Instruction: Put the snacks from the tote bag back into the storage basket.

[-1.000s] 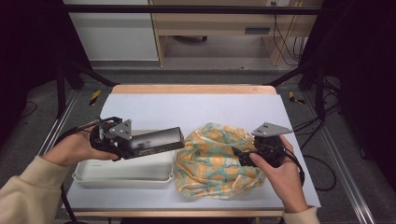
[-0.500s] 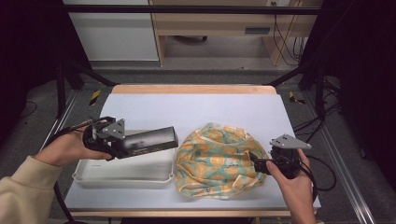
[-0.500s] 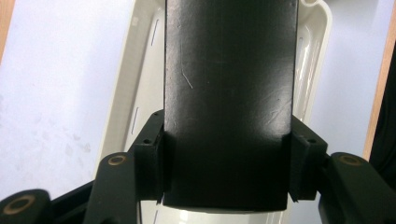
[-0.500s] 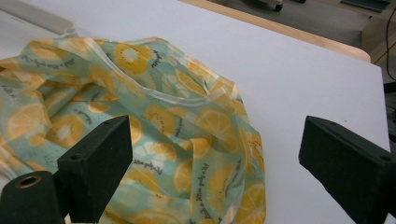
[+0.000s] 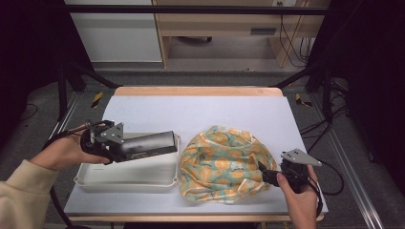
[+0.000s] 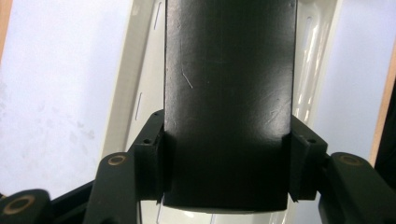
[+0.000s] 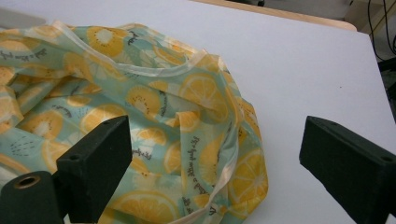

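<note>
A long black flat case (image 5: 148,144) hangs level just above a white tray (image 5: 124,183) at the table's left. My left gripper (image 5: 123,148) is shut on its near end. In the left gripper view both jaws clamp the sides of the black case (image 6: 229,93), with the tray (image 6: 140,70) underneath. A crumpled cloth bag (image 5: 219,162) printed with lemon slices lies at the centre right. My right gripper (image 5: 263,174) sits at its front right edge, open. In the right gripper view, the right gripper (image 7: 219,163) has its jaws wide apart over the bag's hem (image 7: 140,107), with nothing between them.
The white table top (image 5: 200,112) has bare room behind the tray and the bag, and a strip to the bag's right. Its wooden back edge (image 5: 196,90) borders a dark floor with cables. A white cabinet and a wooden shelf stand beyond.
My right gripper has drawn back from the bag's right side toward the front right. The left gripper and the black case have shifted slightly left and nearer.
</note>
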A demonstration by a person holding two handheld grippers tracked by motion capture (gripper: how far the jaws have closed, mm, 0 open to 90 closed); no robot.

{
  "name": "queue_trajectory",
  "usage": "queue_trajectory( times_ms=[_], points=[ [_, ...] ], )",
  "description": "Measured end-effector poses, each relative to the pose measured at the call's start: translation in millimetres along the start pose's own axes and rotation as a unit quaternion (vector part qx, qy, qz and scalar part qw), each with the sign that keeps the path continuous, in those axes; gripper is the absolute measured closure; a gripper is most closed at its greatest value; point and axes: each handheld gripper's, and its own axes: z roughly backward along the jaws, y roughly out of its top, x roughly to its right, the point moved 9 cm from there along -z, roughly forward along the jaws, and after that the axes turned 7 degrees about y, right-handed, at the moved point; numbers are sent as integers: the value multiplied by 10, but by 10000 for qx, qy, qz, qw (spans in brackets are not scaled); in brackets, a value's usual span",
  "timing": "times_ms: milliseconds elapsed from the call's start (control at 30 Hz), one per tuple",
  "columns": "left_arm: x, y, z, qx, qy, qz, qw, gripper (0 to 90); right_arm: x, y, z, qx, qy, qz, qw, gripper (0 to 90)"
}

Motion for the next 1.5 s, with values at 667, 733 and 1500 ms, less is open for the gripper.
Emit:
queue_trajectory(
  times_ms=[667,733,1500],
  points=[
    [69,-279,-307,-44,-178,-88,9998,435,275,-444,114,126,-410,-466,9980,90],
    [73,-297,-323,-62,-200,-131,9997,434,286,-458,112,118,-437,-481,9978,88],
    [164,-356,-500,-144,-368,-488,9980,434,429,-519,192,185,-601,-695,9956,77]
  ],
)
